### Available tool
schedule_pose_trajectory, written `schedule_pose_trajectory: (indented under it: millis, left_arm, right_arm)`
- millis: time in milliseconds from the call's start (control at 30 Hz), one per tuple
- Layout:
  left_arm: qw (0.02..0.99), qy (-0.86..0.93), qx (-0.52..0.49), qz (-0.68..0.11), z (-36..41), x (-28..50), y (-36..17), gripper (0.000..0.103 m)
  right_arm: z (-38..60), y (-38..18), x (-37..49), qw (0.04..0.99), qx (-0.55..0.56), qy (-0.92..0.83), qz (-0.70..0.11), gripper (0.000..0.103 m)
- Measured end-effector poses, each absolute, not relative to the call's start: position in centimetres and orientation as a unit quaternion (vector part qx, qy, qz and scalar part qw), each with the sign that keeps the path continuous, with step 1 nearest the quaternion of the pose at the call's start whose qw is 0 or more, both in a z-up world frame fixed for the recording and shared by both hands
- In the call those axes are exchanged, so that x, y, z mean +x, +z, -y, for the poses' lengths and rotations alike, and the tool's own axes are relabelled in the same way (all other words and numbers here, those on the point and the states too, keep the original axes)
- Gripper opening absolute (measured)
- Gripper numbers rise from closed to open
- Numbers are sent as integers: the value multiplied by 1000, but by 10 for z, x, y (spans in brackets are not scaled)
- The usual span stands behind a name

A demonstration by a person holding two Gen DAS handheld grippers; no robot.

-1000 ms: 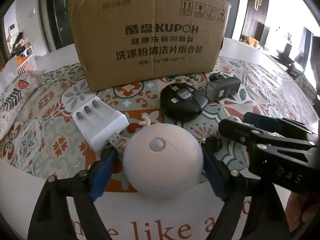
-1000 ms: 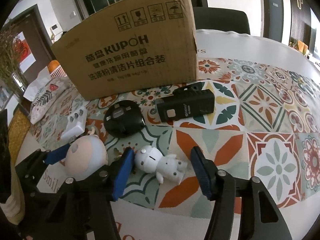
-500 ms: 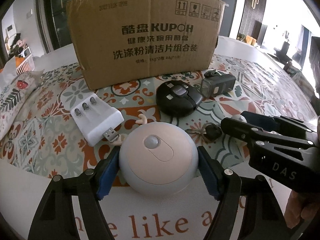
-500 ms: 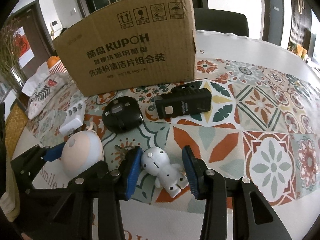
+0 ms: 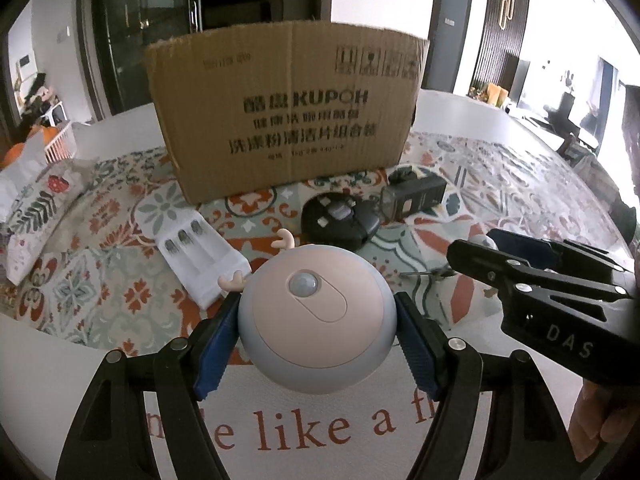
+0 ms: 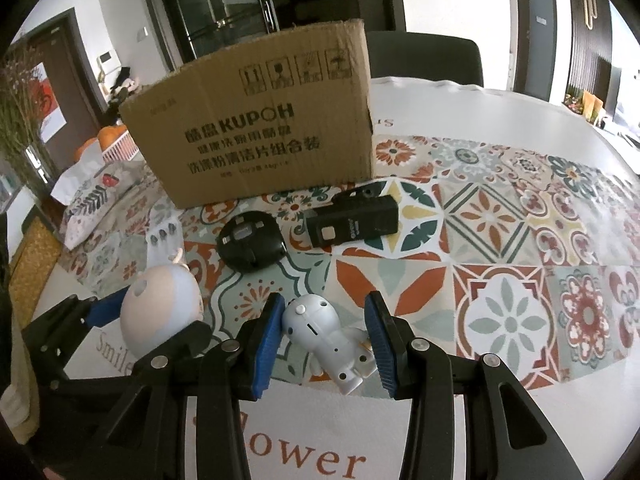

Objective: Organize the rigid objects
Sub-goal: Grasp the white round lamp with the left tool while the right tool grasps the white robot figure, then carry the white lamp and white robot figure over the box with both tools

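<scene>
Grip on both sides at once. Left gripper (image 5: 316, 332) pinches the round lamp (image 5: 318, 316) across its widest part, blue pads (image 5: 218, 344) flat on its sides, antlers pointing to 11 o'clock toward the box (image 5: 284, 120). That wide squeeze probably keeps the smooth ball from rolling out. Right gripper (image 6: 326, 344) has just been closing and now clamps the white robot toy (image 6: 326, 336), which lies tilted between the pads, head at 10 o'clock, legs at 5 o'clock. Both look just clear of the cloth, likely bound for the box at 12 o'clock; its opening is not visible.

Still down near the box: white charger (image 5: 198, 256) at 10 o'clock, black disc (image 5: 340, 222) and black camera (image 6: 352, 222) at 1 o'clock.

Table wears a patterned tile-print cloth (image 6: 500, 240) with a white lettered border. Room behind: dark glass doors, a chair, bright windows on the right.
</scene>
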State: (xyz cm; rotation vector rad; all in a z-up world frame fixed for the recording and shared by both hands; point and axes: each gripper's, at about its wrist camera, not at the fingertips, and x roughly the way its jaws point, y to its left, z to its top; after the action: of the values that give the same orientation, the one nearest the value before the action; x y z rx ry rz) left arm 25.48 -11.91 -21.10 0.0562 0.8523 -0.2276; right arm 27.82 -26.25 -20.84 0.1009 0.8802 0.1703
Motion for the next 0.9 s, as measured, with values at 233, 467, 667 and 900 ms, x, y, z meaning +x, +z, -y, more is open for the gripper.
schedule_pose_trajectory:
  millis: [233, 467, 667, 900]
  left_arm:
    - [913, -102, 29, -393, 116, 254, -188, 74]
    - [924, -91, 26, -371, 107, 250, -159, 74]
    - [932, -78, 26, -352, 98, 246, -133, 74]
    - [942, -72, 31, -325, 88, 244, -103, 74]
  right_arm:
    - [261, -189, 274, 907, 48, 80, -410, 43]
    - [255, -163, 271, 917, 43, 81, -389, 43]
    - [248, -142, 268, 924, 41, 85, -370, 43]
    - [239, -118, 268, 932, 45, 91, -349, 43]
